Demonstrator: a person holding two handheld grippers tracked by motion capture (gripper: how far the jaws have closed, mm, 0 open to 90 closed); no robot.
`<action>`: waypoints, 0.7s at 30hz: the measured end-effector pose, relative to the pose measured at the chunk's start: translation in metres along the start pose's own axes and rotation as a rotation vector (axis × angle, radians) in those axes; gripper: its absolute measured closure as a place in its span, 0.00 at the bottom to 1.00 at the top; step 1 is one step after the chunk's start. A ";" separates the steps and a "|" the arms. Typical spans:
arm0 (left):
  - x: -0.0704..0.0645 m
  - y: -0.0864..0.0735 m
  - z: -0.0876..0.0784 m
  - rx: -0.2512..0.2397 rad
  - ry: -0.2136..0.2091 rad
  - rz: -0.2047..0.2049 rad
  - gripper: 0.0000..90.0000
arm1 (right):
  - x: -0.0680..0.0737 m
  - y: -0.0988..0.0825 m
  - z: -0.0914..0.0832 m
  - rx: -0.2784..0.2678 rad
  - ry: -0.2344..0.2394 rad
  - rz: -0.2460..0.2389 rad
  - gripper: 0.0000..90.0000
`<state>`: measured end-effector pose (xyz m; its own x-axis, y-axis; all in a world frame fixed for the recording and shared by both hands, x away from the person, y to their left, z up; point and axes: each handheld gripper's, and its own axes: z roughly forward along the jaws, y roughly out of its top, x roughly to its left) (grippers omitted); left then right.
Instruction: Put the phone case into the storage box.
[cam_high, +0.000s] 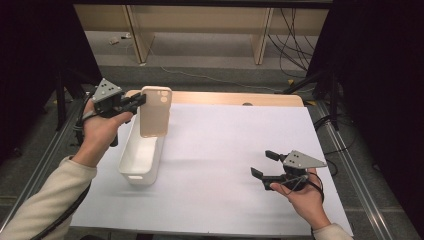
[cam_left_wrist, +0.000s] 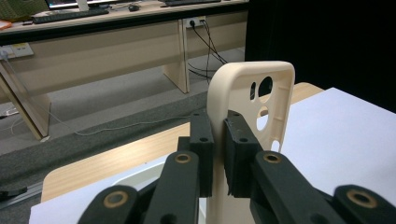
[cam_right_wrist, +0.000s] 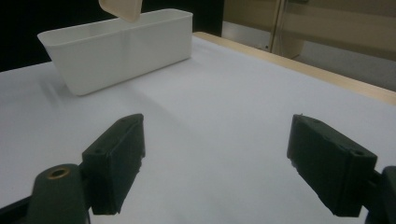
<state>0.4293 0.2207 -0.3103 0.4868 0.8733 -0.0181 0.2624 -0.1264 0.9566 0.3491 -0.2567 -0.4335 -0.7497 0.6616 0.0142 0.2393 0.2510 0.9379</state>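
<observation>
Left gripper (cam_high: 141, 100) fingers clamped on beige phone case (cam_high: 155, 111), held upright over white bin (cam_high: 141, 155), right gripper (cam_high: 265, 164) fingers wide open, nothing held, low over white surface (cam_high: 225, 150)

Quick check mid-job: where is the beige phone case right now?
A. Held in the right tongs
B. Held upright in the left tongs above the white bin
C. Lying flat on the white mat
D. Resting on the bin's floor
B: the left tongs clamp the edge of the phone case, which hangs upright over the white bin; the right tongs stand open and empty.
</observation>
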 end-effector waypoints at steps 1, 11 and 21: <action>0.001 0.000 0.000 -0.001 0.001 0.000 0.93 | 0.000 0.000 0.001 -0.008 0.003 0.003 0.23; 0.005 -0.002 0.001 0.001 0.008 -0.004 0.92 | 0.001 0.000 0.000 0.006 0.011 0.023 0.23; 0.006 0.000 0.001 0.000 0.009 0.007 0.93 | 0.000 0.000 0.000 -0.005 -0.001 0.005 0.23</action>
<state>0.4336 0.2255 -0.3106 0.4810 0.8767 -0.0092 0.2595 -0.1324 0.9566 0.3490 -0.2571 -0.4334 -0.7477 0.6638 0.0185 0.2400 0.2442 0.9396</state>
